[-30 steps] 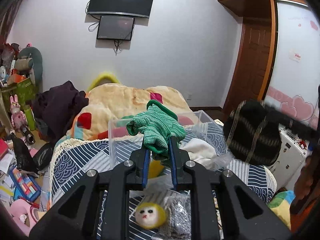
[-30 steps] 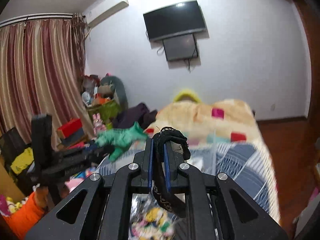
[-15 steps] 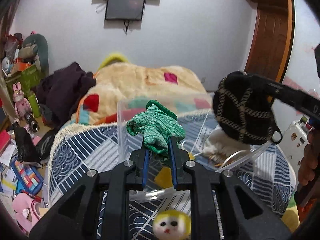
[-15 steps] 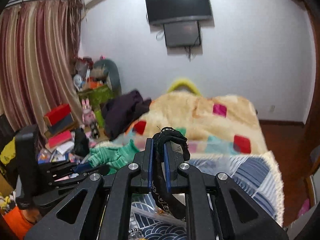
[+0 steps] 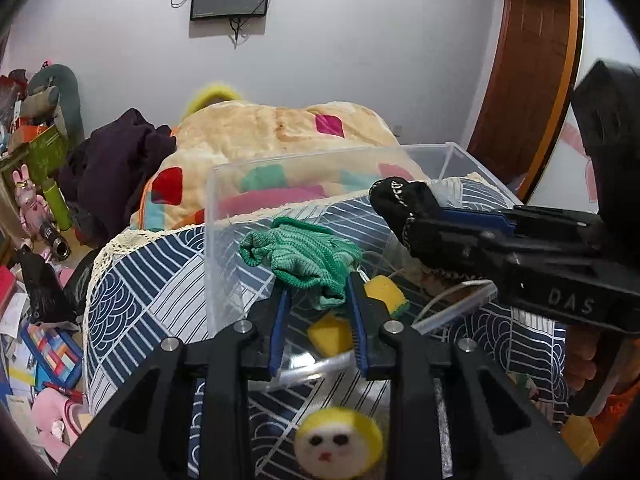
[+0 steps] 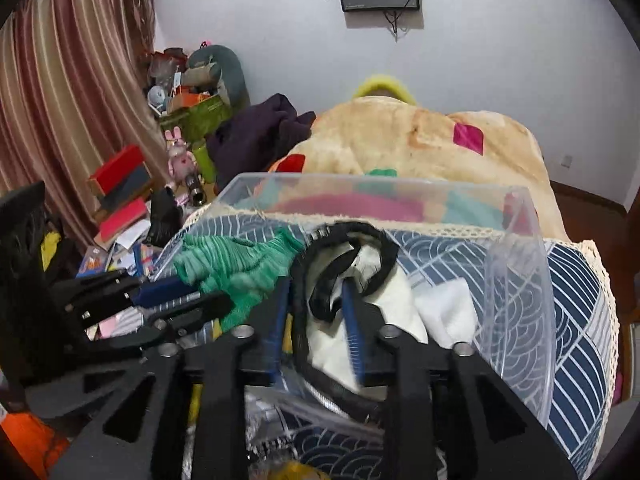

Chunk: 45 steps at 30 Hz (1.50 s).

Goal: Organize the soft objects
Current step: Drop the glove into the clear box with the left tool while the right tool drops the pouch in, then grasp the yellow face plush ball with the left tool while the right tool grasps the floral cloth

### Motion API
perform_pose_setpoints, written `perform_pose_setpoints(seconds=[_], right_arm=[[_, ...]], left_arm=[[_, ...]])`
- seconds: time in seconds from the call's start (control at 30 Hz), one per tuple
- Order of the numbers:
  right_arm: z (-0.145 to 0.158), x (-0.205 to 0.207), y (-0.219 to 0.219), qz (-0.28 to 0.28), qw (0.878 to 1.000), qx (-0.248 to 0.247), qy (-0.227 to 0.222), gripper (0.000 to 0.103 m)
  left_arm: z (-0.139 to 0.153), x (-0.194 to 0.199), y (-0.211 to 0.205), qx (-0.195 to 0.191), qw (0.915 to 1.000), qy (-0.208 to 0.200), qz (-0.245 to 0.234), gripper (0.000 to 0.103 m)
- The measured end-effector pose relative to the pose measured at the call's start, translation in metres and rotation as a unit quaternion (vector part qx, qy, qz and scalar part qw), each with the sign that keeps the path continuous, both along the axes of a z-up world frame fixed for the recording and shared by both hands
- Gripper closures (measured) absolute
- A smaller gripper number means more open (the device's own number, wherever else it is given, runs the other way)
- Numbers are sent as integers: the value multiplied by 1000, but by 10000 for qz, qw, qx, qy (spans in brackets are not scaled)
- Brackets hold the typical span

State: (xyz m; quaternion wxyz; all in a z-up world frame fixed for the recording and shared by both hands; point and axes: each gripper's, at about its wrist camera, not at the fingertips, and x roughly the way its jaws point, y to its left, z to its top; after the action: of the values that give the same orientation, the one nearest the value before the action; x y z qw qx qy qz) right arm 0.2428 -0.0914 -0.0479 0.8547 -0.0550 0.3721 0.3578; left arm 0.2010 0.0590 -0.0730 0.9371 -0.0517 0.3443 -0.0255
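Note:
A clear plastic bin (image 5: 224,216) stands on the blue patterned bedspread; it also shows in the right wrist view (image 6: 516,280). My left gripper (image 5: 318,292) is open over the bin; the green knit glove (image 5: 304,260) lies loosely between its fingers. In the right wrist view the green glove (image 6: 236,264) sits at the left. My right gripper (image 6: 316,300) is open over the bin, with the black knit item (image 6: 348,256) draped between its fingers. That black item (image 5: 404,204) also shows at the right of the left wrist view. Yellow sponges (image 5: 384,288) and white cloth (image 6: 448,308) lie in the bin.
A yellow-haired doll face (image 5: 336,444) lies on the bed in front of the bin. A beige patchwork blanket (image 5: 280,132) and dark clothes (image 5: 116,160) lie behind. Toys and books (image 6: 120,200) crowd the floor at the left. A wooden door (image 5: 528,60) stands at the right.
Both grippers have come down over the bin and opened. The green glove and the black item are no longer pinched and sag between the fingers.

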Motion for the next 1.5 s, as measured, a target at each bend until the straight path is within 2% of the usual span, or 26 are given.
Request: perform_pose_setpoints(seconds=[0.03, 0.1, 0.17, 0.3, 0.4, 0.5, 0.63, 0.73, 0.97, 1.07, 1.13, 1.3, 1.37, 1.43, 1.47, 1.5], right_arm=[[1, -1, -2, 17, 10000, -2, -2, 61], [4, -6, -9, 36, 10000, 34, -18, 51], [9, -10, -15, 17, 9999, 92, -81, 48], [21, -21, -32, -129, 9993, 258, -238, 38], [31, -34, -45, -233, 9980, 335, -481, 29], [35, -47, -57, -347, 9965, 329, -690, 20], [27, -60, -67, -349, 9964, 249, -728, 19], [13, -67, -69, -352, 9973, 60, -645, 18], [-29, -78, -65, -113, 9995, -234, -154, 19], [-41, -83, -62, 37, 9997, -213, 86, 19], [-48, -85, -61, 37, 9996, -202, 209, 18], [-49, -92, -56, -30, 9993, -367, -80, 20], [-50, -95, -52, -86, 9985, -490, -246, 29], [-49, -98, -50, -84, 9976, -581, -380, 46], [-49, -98, -51, -80, 9975, -582, -400, 49], [-49, -99, -51, -71, 9975, -569, -404, 58]], left_arm=[[1, -3, 1, -35, 10000, 2, 2, 73], [4, -8, 2, -112, 9999, 3, -7, 72], [8, -15, 4, -192, 9998, 3, -29, 71], [18, -31, 4, -280, 9995, -145, -15, 46], [27, -43, 3, -275, 9992, -289, -59, 40], [33, -56, 2, -212, 9989, -416, -25, 29], [33, -74, 1, -119, 9986, -509, 41, 17], [23, -82, 1, -89, 9990, -427, 52, 12], [-18, -83, 3, -235, 9996, 95, 77, 12], [-33, -82, 5, -353, 9991, 234, 90, 13], [-40, -82, 5, -442, 9986, 281, 82, 21], [-49, -79, 0, -532, 9982, 287, -3, 32], [-49, -78, -1, -568, 9981, 249, -38, 37], [-49, -77, -2, -673, 9974, 223, -109, 47], [-49, -77, -1, -715, 9971, 224, -137, 50], [-49, -76, -2, -745, 9968, 226, -152, 53]])
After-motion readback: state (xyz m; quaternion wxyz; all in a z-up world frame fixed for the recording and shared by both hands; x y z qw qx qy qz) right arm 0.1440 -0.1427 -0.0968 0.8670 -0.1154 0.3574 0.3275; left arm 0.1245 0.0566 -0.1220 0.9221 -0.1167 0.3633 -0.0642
